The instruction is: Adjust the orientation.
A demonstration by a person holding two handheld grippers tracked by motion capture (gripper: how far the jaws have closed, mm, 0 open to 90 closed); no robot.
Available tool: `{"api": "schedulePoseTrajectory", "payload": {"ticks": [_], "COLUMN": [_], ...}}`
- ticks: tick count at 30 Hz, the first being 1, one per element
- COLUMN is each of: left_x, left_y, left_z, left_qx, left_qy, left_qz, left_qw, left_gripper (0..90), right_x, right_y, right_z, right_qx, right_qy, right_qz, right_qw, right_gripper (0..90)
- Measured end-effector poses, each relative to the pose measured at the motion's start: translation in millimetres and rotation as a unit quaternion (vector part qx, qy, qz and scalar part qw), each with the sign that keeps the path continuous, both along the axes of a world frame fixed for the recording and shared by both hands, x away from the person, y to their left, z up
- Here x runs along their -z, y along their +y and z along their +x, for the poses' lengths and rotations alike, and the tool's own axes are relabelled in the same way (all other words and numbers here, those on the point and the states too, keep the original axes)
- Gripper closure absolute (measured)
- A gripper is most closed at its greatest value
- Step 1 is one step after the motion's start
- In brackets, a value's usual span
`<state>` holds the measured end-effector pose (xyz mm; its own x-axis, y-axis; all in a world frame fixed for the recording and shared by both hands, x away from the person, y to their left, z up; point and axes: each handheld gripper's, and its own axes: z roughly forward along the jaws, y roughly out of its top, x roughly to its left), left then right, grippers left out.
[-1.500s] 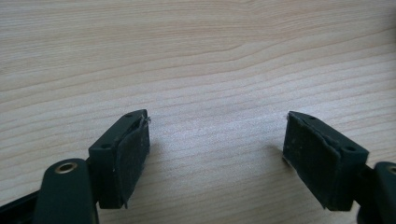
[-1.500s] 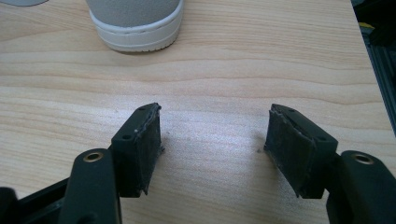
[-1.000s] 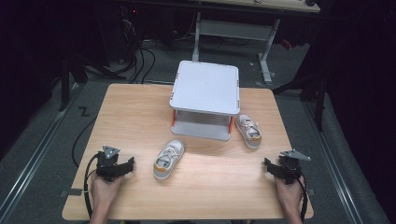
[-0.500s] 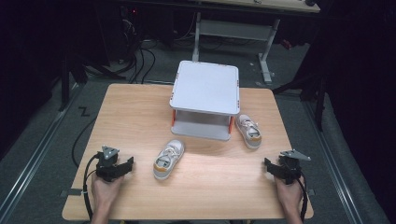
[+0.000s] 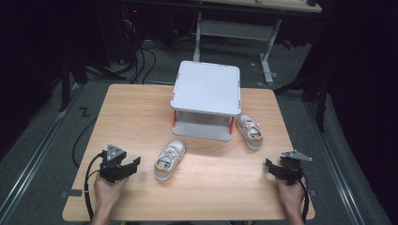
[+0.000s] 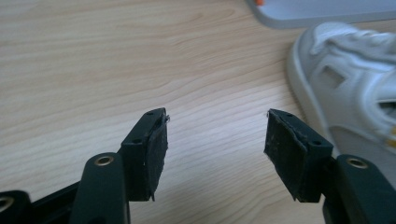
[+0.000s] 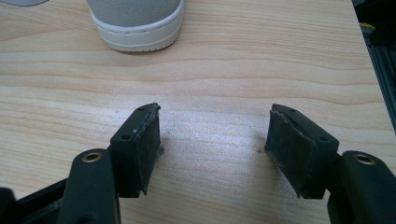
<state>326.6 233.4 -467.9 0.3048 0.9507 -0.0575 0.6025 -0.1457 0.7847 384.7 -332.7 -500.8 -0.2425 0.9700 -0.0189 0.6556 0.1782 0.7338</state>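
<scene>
the near shoe lies toward the surface's front edge, left of middle, just beside the left gripper, whose spread, empty jaws have just been narrowing. it looks light and soft-sided; pinch the padded collar. the right gripper waits spread.

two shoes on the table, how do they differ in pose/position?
The left shoe lies out in the open, toe angled toward the shelf; the right shoe sits close beside the shelf's right leg, toe pointing away toward the near edge. The left shoe shows an orange-tan heel; none shows on the right shoe. Both are small, white, upright.
</scene>
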Motion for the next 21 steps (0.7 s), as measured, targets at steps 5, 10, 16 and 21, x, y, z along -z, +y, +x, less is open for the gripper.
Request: {"api": "schedulePoseTrajectory", "payload": {"ticks": [5,10,16,21], "left_x": [-13.2,-21.1,-23.2,-23.7], "left_y": [-10.7,-27.5,-47.9,-56.9], "left_z": [-0.2,1.9,7.0,14.0], "left_qx": [0.027,0.067,0.101,0.115], "left_qy": [-0.008,-0.006,0.007,0.017], "left_qz": [-0.006,-0.004,0.006,0.012], "left_qw": [0.9996,0.9977,0.9948,0.9931], "left_gripper": [39.0,40.6,41.4,45.3], "right_x": [0.0,0.0,0.0,0.0], "right_y": [0.0,0.0,0.0,0.0], "right_z": [0.0,0.0,0.0,0.0], "right_qx": [0.000,0.000,0.000,0.000], "right_qy": [0.000,0.000,0.000,0.000], "right_qz": [0.000,0.000,0.000,0.000], "right_qw": [1.0000,1.0000,1.0000,1.0000], "right_gripper": [34.9,34.8,34.7,34.7]}}
